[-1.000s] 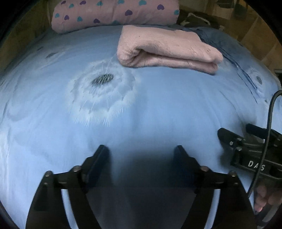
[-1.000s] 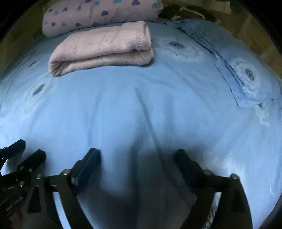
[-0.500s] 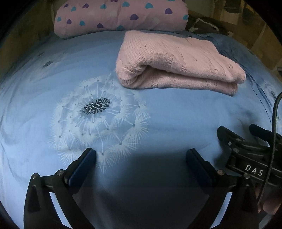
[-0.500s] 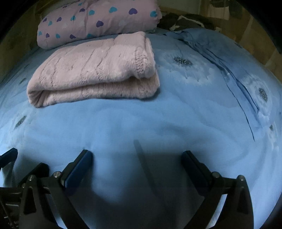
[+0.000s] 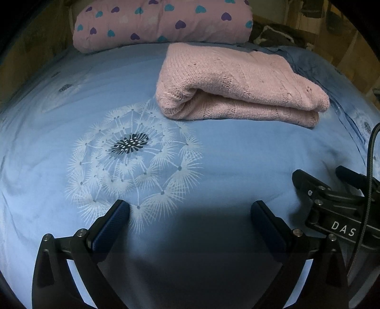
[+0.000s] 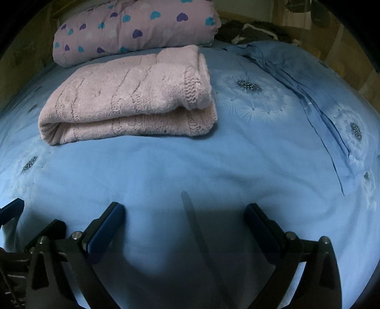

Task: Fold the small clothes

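Observation:
A pink knitted garment (image 5: 237, 85) lies folded on the blue bedsheet (image 5: 213, 147), ahead of both grippers; it also shows in the right wrist view (image 6: 128, 99). My left gripper (image 5: 190, 209) is open and empty, low over the sheet, short of the garment. My right gripper (image 6: 184, 211) is open and empty, also short of the garment. In the left wrist view the right gripper's body (image 5: 337, 202) sits at the right edge. In the right wrist view part of the left gripper (image 6: 14, 211) shows at the left edge.
A pink quilt with heart print (image 5: 161, 21) lies rolled behind the garment, also in the right wrist view (image 6: 133, 26). A blue pillowcase with a seam (image 6: 315, 102) lies to the right. Dark clothing (image 6: 251, 31) sits at the far edge. Wooden floor lies beyond.
Both grippers have moved forward toward the folded pink garment, which now looks larger and nearer. Both sets of jaws have opened wider.

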Motion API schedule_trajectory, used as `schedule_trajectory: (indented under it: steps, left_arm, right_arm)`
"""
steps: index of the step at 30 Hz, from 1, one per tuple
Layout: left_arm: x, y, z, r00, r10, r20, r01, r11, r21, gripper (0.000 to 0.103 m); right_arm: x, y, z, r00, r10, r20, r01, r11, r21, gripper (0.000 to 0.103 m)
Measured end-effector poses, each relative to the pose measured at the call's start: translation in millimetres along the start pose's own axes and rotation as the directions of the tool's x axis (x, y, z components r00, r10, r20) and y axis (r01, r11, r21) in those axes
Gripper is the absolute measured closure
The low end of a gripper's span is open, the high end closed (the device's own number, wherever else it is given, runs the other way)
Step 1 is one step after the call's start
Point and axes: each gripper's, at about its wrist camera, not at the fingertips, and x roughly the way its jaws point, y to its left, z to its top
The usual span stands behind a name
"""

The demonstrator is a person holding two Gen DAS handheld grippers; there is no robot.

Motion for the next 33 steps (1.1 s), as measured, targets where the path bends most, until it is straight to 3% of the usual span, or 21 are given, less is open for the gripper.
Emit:
schedule_trajectory:
  steps: [33]
  left_arm:
    - [0.3, 0.2, -0.5, 1.0, 0.004, 0.002, -0.004, 1.0, -0.002, 0.015]
  right_arm:
    - [-1.0, 1.4, -1.1, 1.0, -0.001, 0.0, 0.001, 1.0, 0.001, 0.0]
